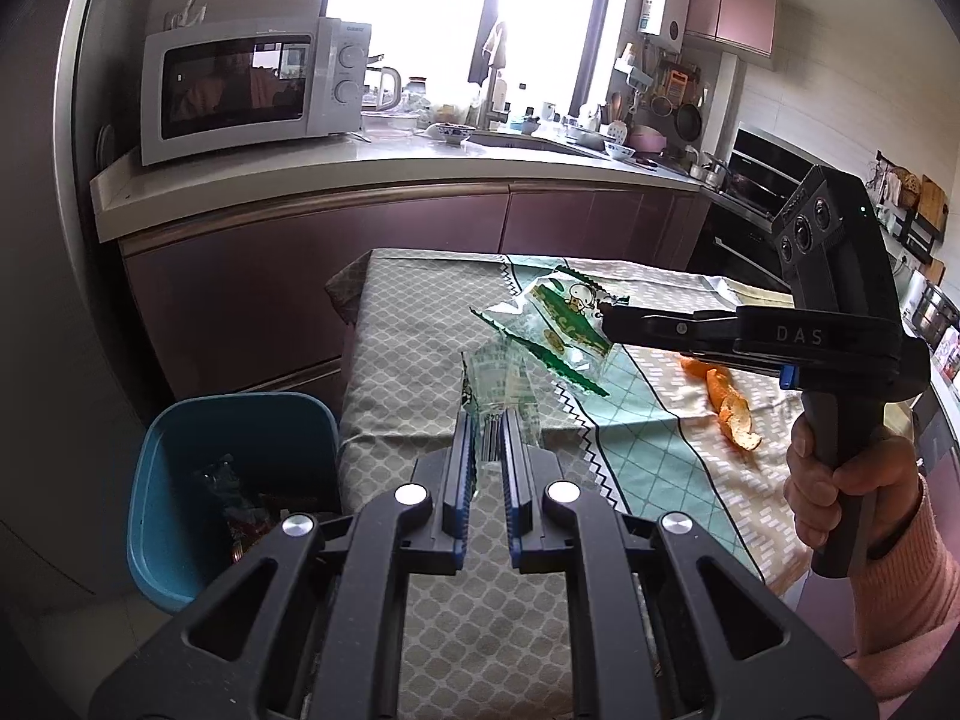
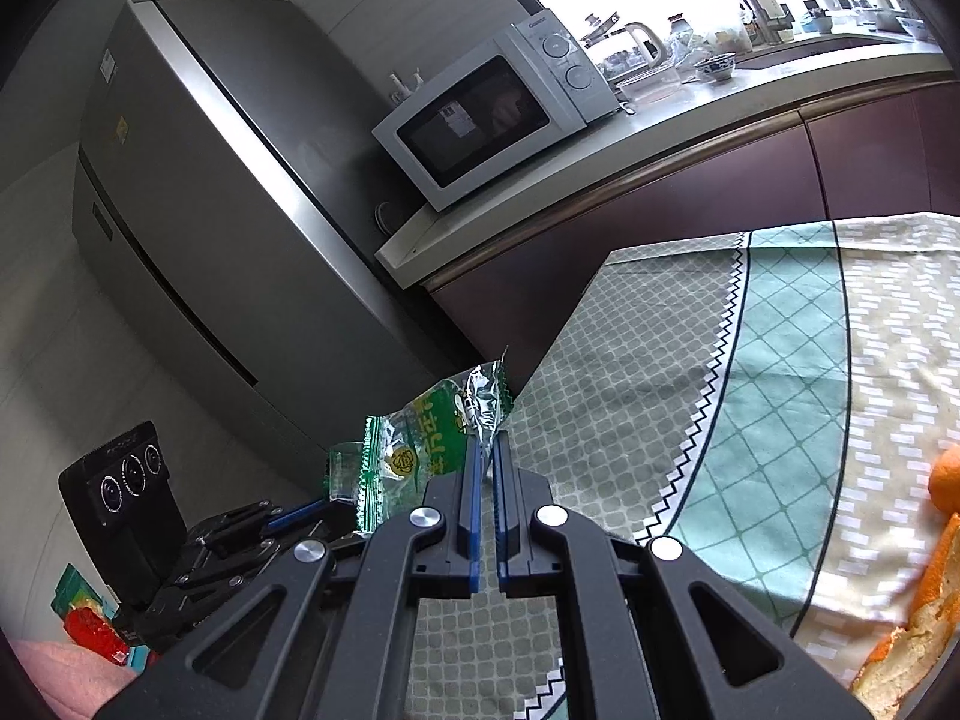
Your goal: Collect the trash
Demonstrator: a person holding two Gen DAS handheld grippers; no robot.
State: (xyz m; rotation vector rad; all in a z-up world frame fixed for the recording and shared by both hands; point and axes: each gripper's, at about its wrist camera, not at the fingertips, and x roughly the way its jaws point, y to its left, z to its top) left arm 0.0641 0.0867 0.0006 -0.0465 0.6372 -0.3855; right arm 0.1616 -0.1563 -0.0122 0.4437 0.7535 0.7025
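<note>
My left gripper [image 1: 487, 417] is shut on a clear plastic wrapper [image 1: 501, 387] with green print, held over the table's left part. My right gripper [image 1: 609, 315] comes in from the right and is shut on a green and clear snack wrapper [image 1: 555, 324], held above the cloth. In the right wrist view that gripper [image 2: 487, 441] pinches the same snack wrapper [image 2: 420, 438], and the left gripper [image 2: 288, 519] sits below left with its clear wrapper [image 2: 345, 471]. Orange peel [image 1: 729, 405] lies on the tablecloth at the right.
A blue trash bin [image 1: 180, 480] with wrappers inside stands on the floor left of the table [image 1: 420, 330]. A counter with a microwave [image 1: 252, 90] runs behind. A grey fridge [image 2: 198, 210] stands to the left. More orange peel [image 2: 936, 570] shows at the right edge.
</note>
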